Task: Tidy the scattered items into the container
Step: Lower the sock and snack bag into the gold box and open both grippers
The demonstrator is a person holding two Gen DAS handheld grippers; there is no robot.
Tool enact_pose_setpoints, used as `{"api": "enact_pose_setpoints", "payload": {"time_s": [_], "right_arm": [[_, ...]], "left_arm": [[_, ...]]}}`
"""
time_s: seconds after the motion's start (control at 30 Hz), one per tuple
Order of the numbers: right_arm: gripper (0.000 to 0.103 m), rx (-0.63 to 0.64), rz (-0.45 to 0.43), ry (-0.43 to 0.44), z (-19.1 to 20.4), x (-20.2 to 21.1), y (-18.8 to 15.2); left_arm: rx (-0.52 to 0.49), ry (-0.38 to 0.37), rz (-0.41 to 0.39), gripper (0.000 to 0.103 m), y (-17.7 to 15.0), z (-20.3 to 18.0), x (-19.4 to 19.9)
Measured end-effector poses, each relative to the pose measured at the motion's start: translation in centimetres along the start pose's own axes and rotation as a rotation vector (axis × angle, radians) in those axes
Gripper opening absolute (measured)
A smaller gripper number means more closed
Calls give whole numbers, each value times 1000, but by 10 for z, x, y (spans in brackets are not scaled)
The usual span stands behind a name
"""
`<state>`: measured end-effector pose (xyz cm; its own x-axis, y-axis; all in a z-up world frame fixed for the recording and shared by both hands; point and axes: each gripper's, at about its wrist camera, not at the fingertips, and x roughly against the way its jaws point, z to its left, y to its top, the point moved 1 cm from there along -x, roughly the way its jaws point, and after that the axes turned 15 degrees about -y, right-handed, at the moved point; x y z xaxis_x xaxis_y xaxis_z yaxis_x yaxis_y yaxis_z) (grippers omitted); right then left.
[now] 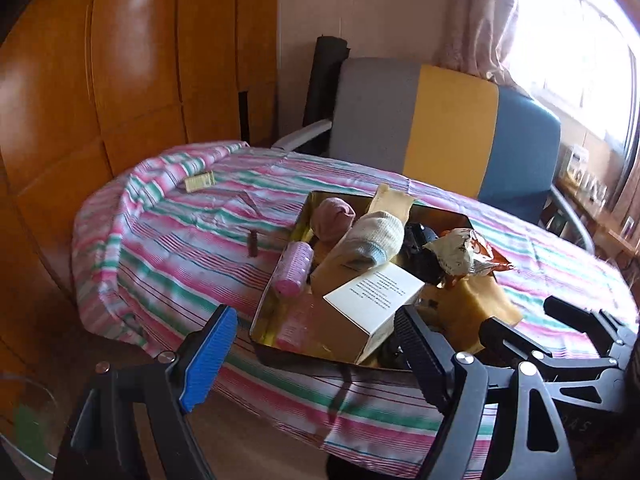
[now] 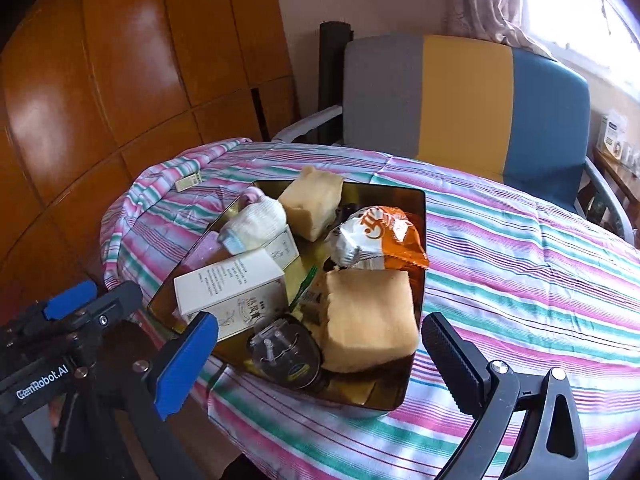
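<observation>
A shiny gold tray (image 1: pixel 280 276) (image 2: pixel 416 208) on the striped cloth holds rolled socks (image 1: pixel 372 236) (image 2: pixel 256 220), a white box (image 1: pixel 376 296) (image 2: pixel 228 288), a snack bag (image 1: pixel 468 256) (image 2: pixel 376 236), yellow sponges (image 2: pixel 368 320), a pink roll (image 1: pixel 294 268) and a round black item (image 2: pixel 286 356). A small yellow box (image 1: pixel 200 181) (image 2: pixel 189 181) and a small brown object (image 1: pixel 253 243) lie on the cloth outside the tray. My left gripper (image 1: pixel 316 356) is open and empty at the tray's near edge. My right gripper (image 2: pixel 320 364) is open and empty over the tray's near corner.
The table is round, covered by a pink, green and white striped cloth (image 1: pixel 180 260) (image 2: pixel 520 280). A grey, yellow and blue chair (image 1: pixel 440 128) (image 2: pixel 464 100) stands behind it. Wooden cabinets (image 1: pixel 100 80) are at the left. A window and curtain are at the right.
</observation>
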<state>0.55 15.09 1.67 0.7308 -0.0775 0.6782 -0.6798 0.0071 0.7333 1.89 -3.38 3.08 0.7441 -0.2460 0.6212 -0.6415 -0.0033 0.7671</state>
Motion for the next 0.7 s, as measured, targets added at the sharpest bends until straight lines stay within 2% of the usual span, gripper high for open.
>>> {"api": "enact_pose_setpoints", "payload": {"time_s": [0.2, 0.33, 0.5, 0.7], "right_arm": [[103, 5, 1, 8, 1, 1, -3], [103, 1, -2, 11, 0, 1, -2], [103, 5, 2, 11, 0, 0, -3], [103, 16, -8, 0, 3, 0, -3]], "left_arm": [[-64, 86, -47, 82, 1, -10, 9], [-22, 60, -39, 81, 0, -6, 7], [10, 40, -32, 68, -3, -3, 2], [9, 41, -5, 67, -9, -2, -7]]}}
